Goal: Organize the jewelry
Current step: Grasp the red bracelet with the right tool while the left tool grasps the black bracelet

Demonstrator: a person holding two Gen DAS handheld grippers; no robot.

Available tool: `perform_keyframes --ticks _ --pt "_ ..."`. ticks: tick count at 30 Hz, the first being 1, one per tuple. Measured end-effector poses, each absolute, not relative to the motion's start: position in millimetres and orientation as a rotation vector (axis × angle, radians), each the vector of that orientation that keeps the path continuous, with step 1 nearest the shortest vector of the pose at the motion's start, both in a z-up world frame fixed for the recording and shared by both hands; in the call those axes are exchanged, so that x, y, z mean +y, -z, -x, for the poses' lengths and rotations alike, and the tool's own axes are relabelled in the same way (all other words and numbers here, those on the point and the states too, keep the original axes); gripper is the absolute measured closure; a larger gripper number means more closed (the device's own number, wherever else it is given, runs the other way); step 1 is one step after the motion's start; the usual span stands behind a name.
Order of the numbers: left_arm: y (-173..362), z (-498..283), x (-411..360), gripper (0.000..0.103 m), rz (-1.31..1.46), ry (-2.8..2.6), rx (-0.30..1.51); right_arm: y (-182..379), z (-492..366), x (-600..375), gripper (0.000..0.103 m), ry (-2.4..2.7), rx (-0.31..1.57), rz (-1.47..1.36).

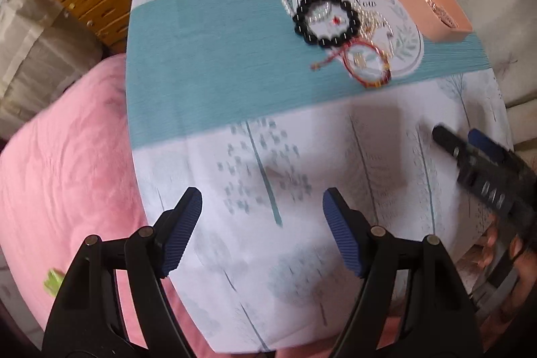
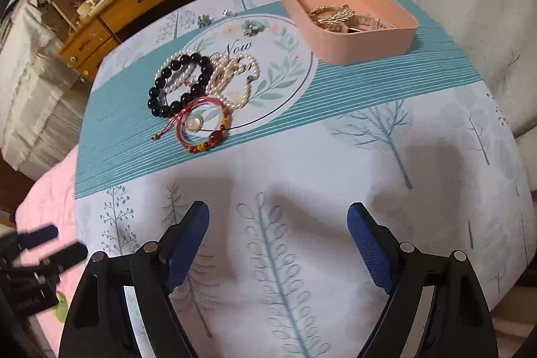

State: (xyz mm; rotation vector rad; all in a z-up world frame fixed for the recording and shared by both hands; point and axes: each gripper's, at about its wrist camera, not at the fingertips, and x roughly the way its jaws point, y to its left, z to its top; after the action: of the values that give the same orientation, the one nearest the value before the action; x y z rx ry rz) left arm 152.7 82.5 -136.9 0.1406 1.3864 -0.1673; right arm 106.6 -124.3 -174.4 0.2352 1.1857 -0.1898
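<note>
Both tools empty over the worktop, with the jewelry waiting ahead of you.

Left wrist view: your left tool (image 1: 261, 213) hangs wide open holding nothing; the black bead bracelet (image 1: 324, 19), pearl strand and red cord bracelet (image 1: 367, 66) lie heaped well ahead and to its right, the pink tray (image 1: 433, 5) beyond them. Right wrist view: your right tool (image 2: 278, 230) is also spread wide and empty; the pile sits ahead-left, the red cord bracelet (image 2: 204, 130) nearest, the tray (image 2: 349, 19) ahead-right already holding gold chains (image 2: 332, 15). You look mid-sorting; next, probably reach forward and pinch one loose loop.
</note>
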Motion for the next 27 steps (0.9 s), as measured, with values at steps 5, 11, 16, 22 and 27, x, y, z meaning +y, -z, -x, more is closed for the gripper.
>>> perform_keyframes --ticks 5,11,16,22,27 --pt "143 -202 82 0.031 -0.041 0.209 1.380 179 -122 -93 0.017 0.140 1.147 -0.159" --pt "163 -252 65 0.046 0.015 0.214 1.359 189 -144 -70 0.017 0.097 1.072 -0.038" --pt "182 -279 55 0.054 0.073 0.237 1.326 201 -164 -65 0.023 0.062 1.059 -0.032" --pt "200 -298 48 0.059 0.134 0.268 1.296 214 -188 -62 0.029 0.046 1.063 0.004" --pt "206 -306 40 0.064 0.127 0.276 1.251 221 -198 -63 0.032 0.040 1.083 -0.012"
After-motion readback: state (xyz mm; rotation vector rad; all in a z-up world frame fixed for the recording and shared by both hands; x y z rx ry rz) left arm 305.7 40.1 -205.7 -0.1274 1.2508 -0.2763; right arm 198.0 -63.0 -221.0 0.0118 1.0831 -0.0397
